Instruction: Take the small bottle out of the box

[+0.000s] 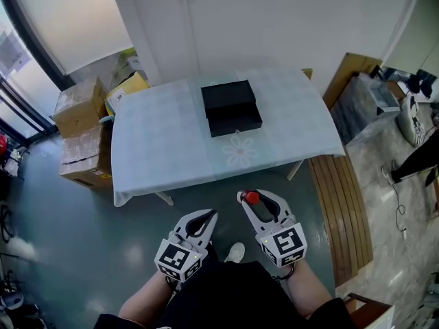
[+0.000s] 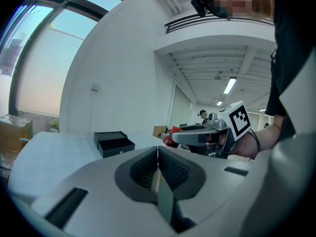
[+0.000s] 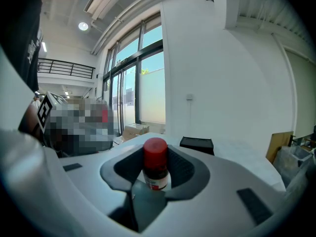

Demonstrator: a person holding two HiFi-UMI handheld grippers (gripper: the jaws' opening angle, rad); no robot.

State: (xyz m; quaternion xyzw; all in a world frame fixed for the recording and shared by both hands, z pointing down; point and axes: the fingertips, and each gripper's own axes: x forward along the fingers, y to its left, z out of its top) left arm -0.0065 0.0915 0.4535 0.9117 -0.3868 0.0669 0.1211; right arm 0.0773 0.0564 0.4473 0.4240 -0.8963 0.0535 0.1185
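A small bottle (image 3: 156, 167) with a red cap (image 1: 252, 197) stands upright between the jaws of my right gripper (image 1: 255, 199), which is shut on it well in front of the table, above the floor. The black box (image 1: 230, 106) lies open on the table's far middle, its lid raised behind the tray; it shows small in the left gripper view as the black box (image 2: 113, 142) and in the right gripper view as the black box (image 3: 196, 143). My left gripper (image 1: 204, 218) hangs beside the right one, jaws pressed together with nothing in them.
The table (image 1: 158, 142) wears a pale checked cloth. Cardboard boxes (image 1: 86, 139) are stacked at its left end. A wooden bench (image 1: 339, 204) runs along its right side. Grey floor lies between me and the table. A person stands far back in the left gripper view.
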